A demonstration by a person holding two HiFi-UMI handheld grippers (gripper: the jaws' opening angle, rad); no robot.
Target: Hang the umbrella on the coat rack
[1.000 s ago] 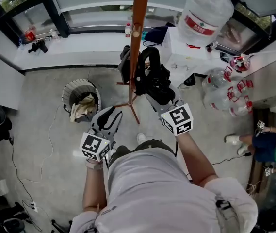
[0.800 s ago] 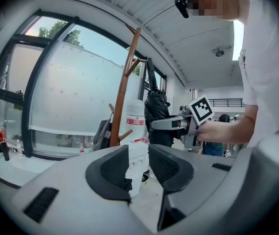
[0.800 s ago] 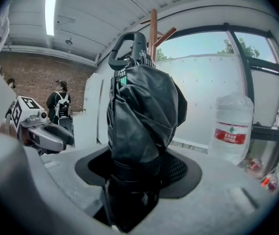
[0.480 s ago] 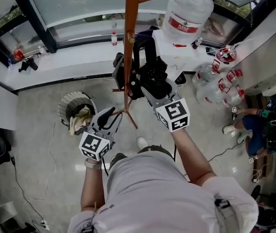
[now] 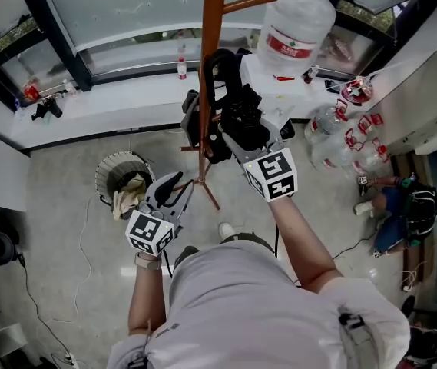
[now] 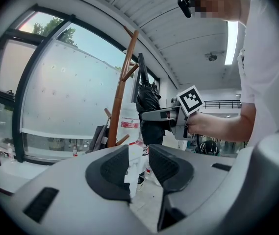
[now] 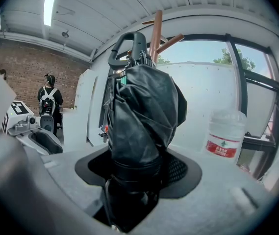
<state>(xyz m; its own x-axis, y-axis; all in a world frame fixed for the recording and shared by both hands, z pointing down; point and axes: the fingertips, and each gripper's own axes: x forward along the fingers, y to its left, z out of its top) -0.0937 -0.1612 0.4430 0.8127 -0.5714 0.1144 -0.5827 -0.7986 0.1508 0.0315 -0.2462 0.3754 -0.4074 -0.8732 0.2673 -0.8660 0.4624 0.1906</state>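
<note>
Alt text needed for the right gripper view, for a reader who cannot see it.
The right gripper is shut on a folded black umbrella, held upright with its hooked handle beside the wooden coat rack. A water jug stands at right; a person with a backpack stands far left.

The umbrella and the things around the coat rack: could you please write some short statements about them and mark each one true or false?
1. The right gripper is shut on a folded black umbrella. True.
2. The left gripper grips the coat rack. False: its jaws stand apart with nothing between them, away from the pole.
3. The coat rack is white. False: it is reddish brown.
4. In the head view, a big water bottle with a red label is at the right of the coat rack. True.
5. The bin on the floor is empty. False: light crumpled stuff lies in it.
</note>
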